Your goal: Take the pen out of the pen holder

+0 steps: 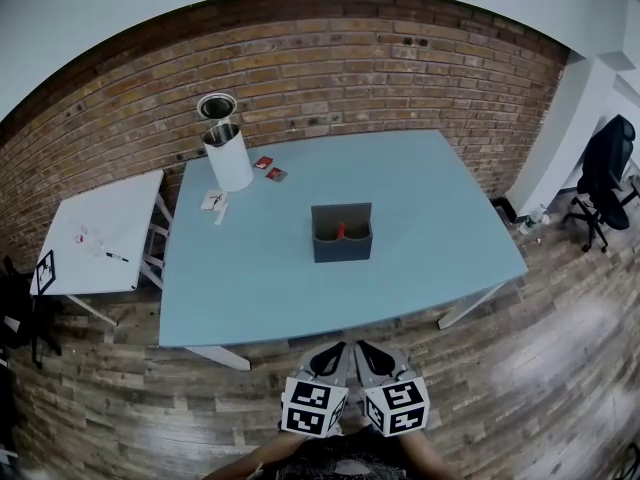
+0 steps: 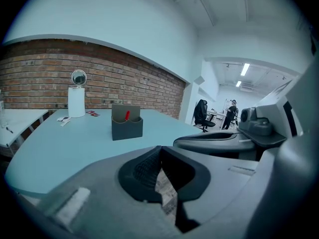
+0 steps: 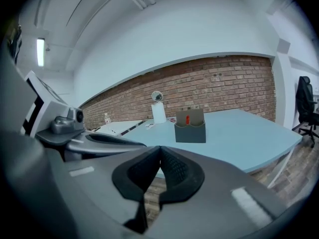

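Holder (image 1: 341, 240) – dark grey box, tall flat back panel, lower front wall with two scooped openings. Upright, near the middle of the pale blue table (image 1: 250, 288), front towards the near edge.

Pen (image 1: 341, 230) – red, only its upper part visible. Stands upright inside the holder, about mid-width against the back panel; which compartment cannot be told.
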### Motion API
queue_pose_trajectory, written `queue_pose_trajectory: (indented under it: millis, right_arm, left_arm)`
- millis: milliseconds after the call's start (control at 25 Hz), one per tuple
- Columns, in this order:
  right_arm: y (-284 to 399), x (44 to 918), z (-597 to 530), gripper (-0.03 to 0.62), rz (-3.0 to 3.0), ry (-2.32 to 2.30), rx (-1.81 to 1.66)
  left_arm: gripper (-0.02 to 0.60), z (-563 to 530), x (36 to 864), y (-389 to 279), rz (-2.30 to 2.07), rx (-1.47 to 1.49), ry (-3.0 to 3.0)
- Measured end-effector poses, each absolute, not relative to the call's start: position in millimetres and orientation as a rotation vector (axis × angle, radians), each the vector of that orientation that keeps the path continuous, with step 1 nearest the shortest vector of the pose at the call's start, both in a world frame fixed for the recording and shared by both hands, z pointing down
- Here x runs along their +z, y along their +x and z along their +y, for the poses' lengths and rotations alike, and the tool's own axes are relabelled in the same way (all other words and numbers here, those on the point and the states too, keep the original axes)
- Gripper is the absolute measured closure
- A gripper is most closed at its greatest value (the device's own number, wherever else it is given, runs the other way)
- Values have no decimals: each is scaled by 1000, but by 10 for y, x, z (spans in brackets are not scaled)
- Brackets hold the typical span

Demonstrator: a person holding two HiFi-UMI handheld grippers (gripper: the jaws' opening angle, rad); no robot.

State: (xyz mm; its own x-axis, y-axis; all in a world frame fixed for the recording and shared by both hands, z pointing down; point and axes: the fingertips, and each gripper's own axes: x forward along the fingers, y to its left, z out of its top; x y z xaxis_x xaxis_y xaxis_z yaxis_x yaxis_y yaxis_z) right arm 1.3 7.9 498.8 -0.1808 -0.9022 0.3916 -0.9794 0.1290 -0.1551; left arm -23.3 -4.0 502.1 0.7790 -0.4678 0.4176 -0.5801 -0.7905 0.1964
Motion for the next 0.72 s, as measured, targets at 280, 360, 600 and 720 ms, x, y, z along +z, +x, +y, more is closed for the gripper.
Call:
queue_pose_trajectory:
  millis: [280,360,600,720]
  right_arm:
    - [52,4966,-114,589,-2206,1880,550]
    - [73,4971,-157,589,-2206,1884,553]
    - [145,5000,-337,589,-2210,1874,558]
    - [207,5011,-460,589,-2213,1871,564]
  left_arm:
    - [588,-222,5021,-219,-811,503,2660]
    - [588,-263,5019,-194,-809,505,2665]
    - [588,-426,5068,-121,-817,517,2656]
    - [588,-541,5070,-56,-819,516,2650]
